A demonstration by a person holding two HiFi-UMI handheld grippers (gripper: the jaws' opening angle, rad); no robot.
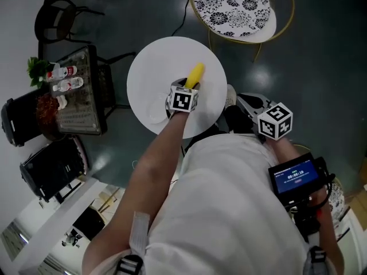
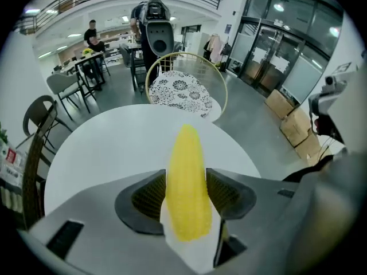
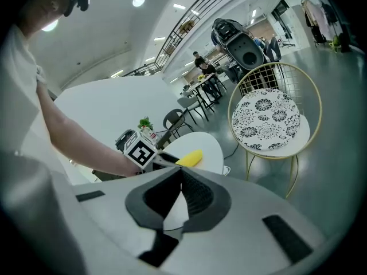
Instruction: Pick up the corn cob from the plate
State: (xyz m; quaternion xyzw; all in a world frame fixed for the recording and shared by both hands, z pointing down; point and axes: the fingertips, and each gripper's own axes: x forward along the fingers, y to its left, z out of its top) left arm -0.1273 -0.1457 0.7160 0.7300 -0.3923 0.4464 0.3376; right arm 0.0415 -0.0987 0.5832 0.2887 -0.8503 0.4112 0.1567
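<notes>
The yellow corn cob (image 1: 195, 75) (image 2: 186, 182) is held above the round white table (image 1: 155, 67), tip pointing away from me. My left gripper (image 1: 189, 87) (image 2: 186, 195) is shut on the cob's lower half, one pad on each side. A faint white plate (image 1: 153, 110) lies on the table just left of that gripper. My right gripper (image 1: 248, 103) (image 3: 181, 191) hangs off the table's right edge near my body, with its pads together and nothing between them. In the right gripper view the corn cob (image 3: 189, 158) shows beyond the left gripper's marker cube (image 3: 139, 149).
A gold wire chair with a black-and-white patterned cushion (image 1: 235, 4) (image 2: 180, 90) (image 3: 266, 119) stands beyond the table. A dark side table with bottles (image 1: 74, 90) and black chairs (image 1: 54, 165) are at the left. Cardboard boxes (image 2: 289, 116) sit on the floor at the right.
</notes>
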